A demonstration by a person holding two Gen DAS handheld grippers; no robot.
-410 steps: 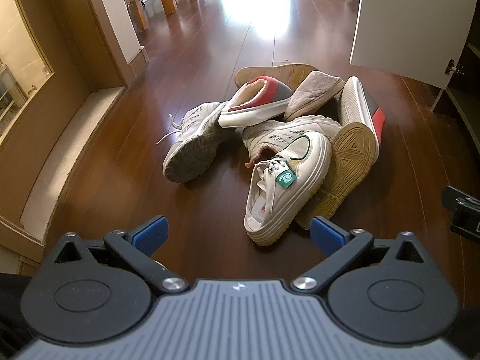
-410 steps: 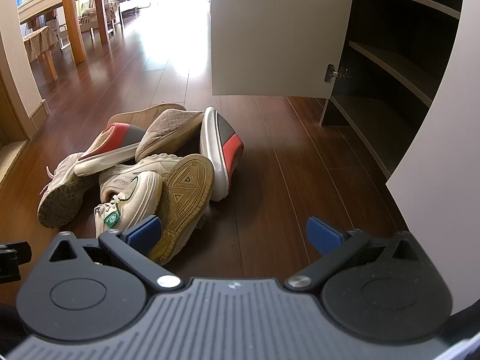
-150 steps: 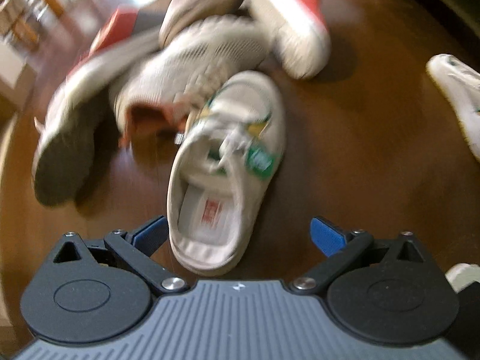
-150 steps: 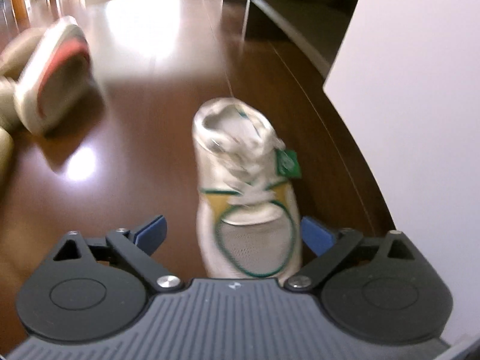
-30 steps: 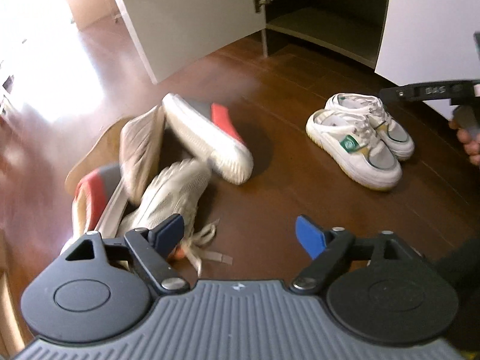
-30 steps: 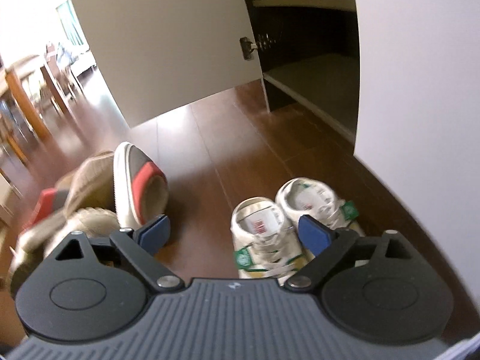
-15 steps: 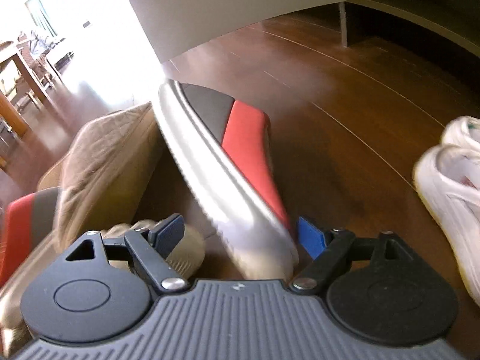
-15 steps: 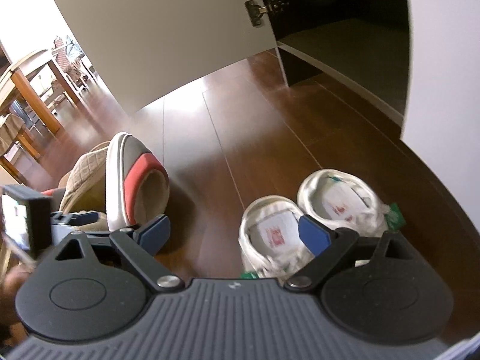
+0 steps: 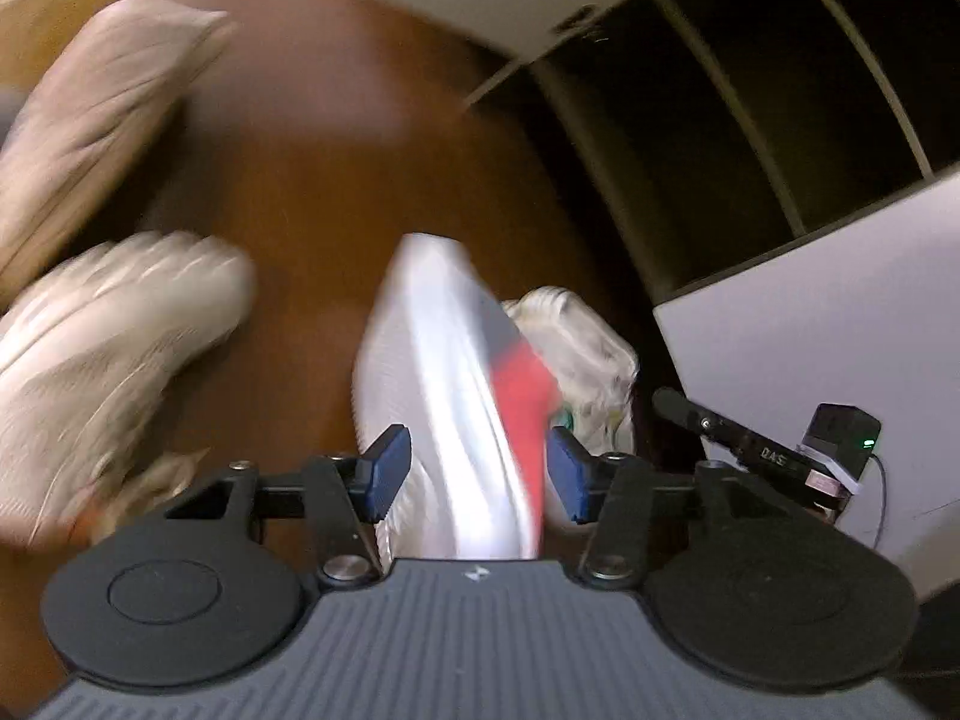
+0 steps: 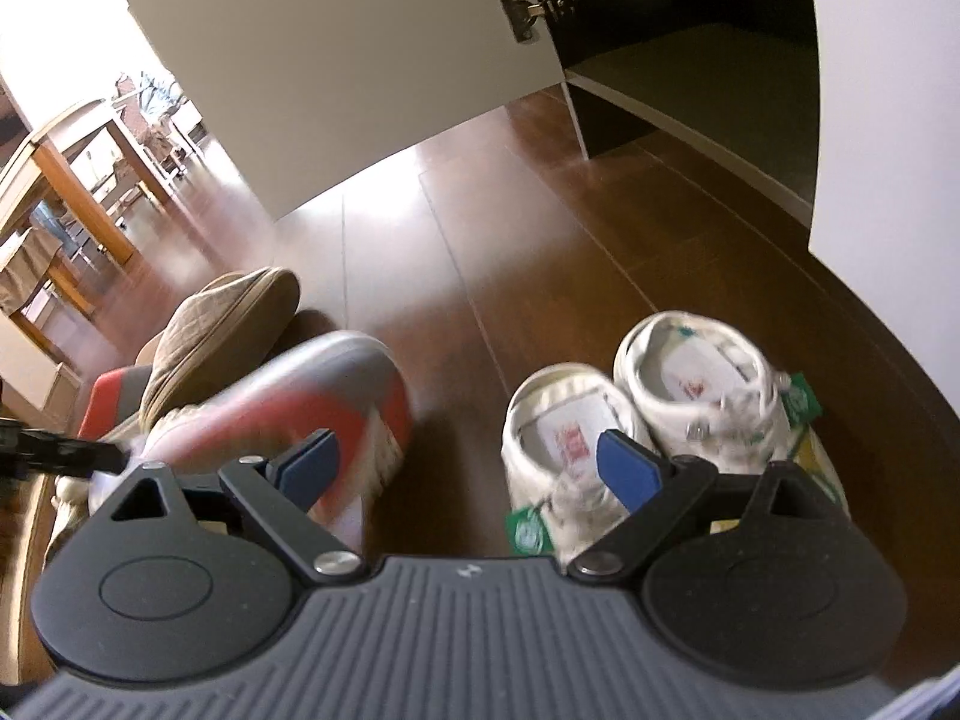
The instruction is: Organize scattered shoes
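- Left gripper is clamped on the red-and-grey slipper, lifted off the floor; right gripper is spread wide, holding nothing.
- White sneaker pair already sits neatly near the cabinet door; slippers and a mesh sneaker still lie piled.
- Beyond that there's open floor, and the shelves look bare.

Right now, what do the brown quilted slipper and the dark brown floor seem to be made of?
The brown quilted slipper looks like soft matte fabric, judging by its stitched quilting. The dark brown floor looks like glossy wood or laminate planks: seams show, and it reflects light.
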